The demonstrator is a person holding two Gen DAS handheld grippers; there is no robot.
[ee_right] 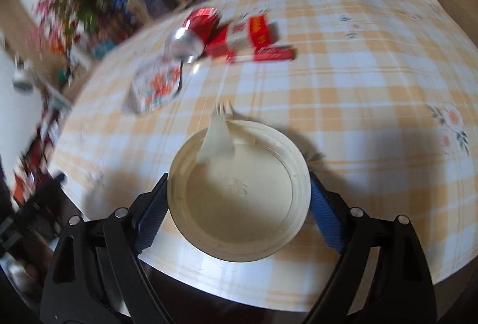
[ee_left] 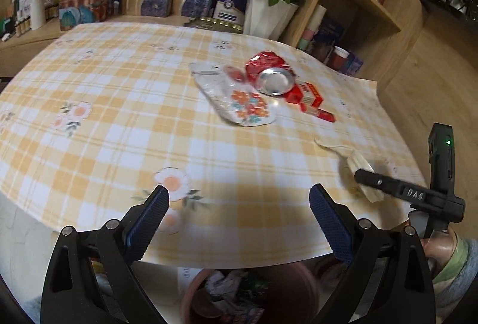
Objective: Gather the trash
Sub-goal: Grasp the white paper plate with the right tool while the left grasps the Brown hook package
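Right wrist view only, right gripper (ee_right: 237,206) fingers hugging a plate (ee_right: 239,195) with a fork (ee_right: 218,136), left gripper (ee_left: 239,204) wide and bare, can (ee_left: 269,73), wrapper (ee_left: 239,97) and red box (ee_left: 310,100) beyond fingers, bin (ee_left: 251,294) below.

Left gripper (ee_left: 239,204): we see two black plastic arms with triangular cut-outs, each carrying a blue pad with a fine ribbed texture.
Left gripper screws: round silver heads sit at the arm joints, two on each side.
Right gripper (ee_right: 237,206): we find the same build, black arms, blue ribbed pads, silver screws.
Right gripper from the side: a black bar bears raised letters reading "DAS", and a small green light glows on the upright black body.
Sleeve (ee_left: 460,261): we make out a grey cuff over a pale green layer.
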